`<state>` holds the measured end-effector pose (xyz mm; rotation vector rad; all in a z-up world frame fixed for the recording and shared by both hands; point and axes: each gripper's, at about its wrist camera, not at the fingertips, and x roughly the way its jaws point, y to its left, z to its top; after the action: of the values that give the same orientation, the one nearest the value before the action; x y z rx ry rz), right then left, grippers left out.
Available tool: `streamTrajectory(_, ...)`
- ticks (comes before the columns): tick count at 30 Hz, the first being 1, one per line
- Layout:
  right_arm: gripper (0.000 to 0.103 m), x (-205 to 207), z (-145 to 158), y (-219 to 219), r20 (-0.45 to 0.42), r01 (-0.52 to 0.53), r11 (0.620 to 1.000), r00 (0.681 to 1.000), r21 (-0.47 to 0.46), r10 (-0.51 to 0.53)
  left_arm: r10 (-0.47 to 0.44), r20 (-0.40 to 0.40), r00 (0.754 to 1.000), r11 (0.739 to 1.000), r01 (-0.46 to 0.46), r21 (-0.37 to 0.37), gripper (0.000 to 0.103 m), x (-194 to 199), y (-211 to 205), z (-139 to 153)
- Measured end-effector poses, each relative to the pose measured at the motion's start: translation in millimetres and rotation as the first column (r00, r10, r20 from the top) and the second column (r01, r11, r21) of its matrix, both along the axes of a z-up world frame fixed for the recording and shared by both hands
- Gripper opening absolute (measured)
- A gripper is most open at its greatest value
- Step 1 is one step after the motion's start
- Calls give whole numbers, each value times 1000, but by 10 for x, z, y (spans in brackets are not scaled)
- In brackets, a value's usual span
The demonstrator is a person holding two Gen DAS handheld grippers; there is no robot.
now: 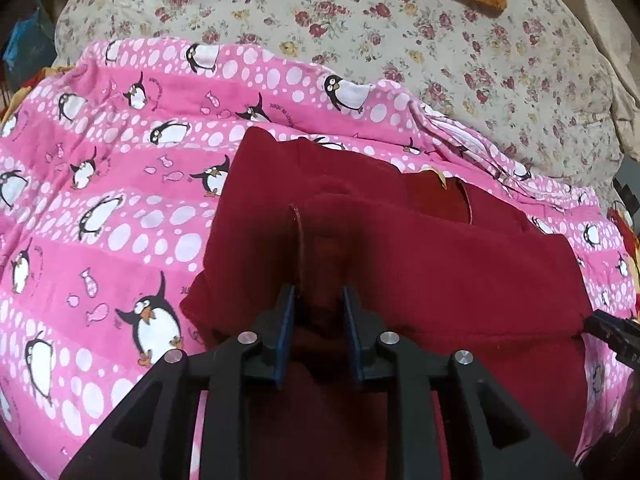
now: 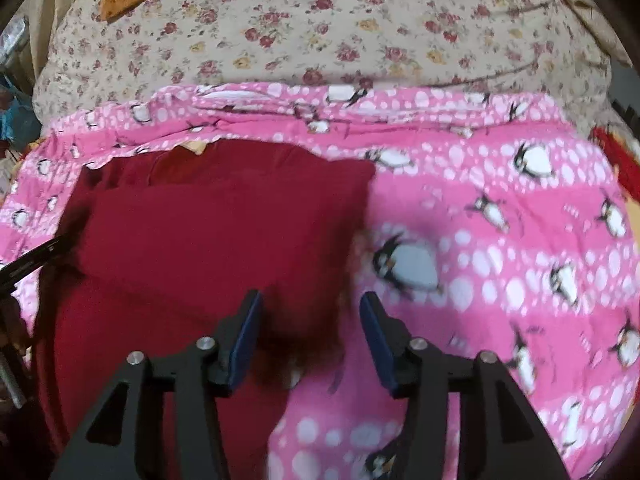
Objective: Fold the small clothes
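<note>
Pink penguin sheet (image 1: 120,208) under folded maroon garment (image 1: 420,264) (thick, layered).

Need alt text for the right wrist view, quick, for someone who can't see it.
The right claw hangs open over the right edge of a folded dark red garment, gripping nothing. The garment lies on a pink penguin-print blanket, with a floral quilt behind. The picture is slightly blurred.

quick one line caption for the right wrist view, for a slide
Right claw, jaws open, above the right edge of a folded dark red garment lying on a pink penguin-print blanket.
</note>
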<state>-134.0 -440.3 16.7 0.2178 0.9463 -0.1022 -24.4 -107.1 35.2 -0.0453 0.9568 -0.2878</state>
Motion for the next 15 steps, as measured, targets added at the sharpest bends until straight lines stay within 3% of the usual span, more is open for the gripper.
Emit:
streamTrajectory(5,56,-251,-91,149,-38,-62,995,997,77,65,-34,13,999,999,34,13,7,-223,68,75)
streamTrajectory(8,57,-462,-106,283,-53,-101,992,993,71,105,-63,-31,998,998,63,8,11,-403,131,69)
streamTrajectory(12,58,-754,-167,411,-87,-144,985,985,96,152,-97,-61,993,995,99,30,11,-702,206,76)
streamTrajectory(15,59,-1004,-193,489,-101,-169,981,979,96,178,-115,-87,990,993,116,6,11,-978,301,72)
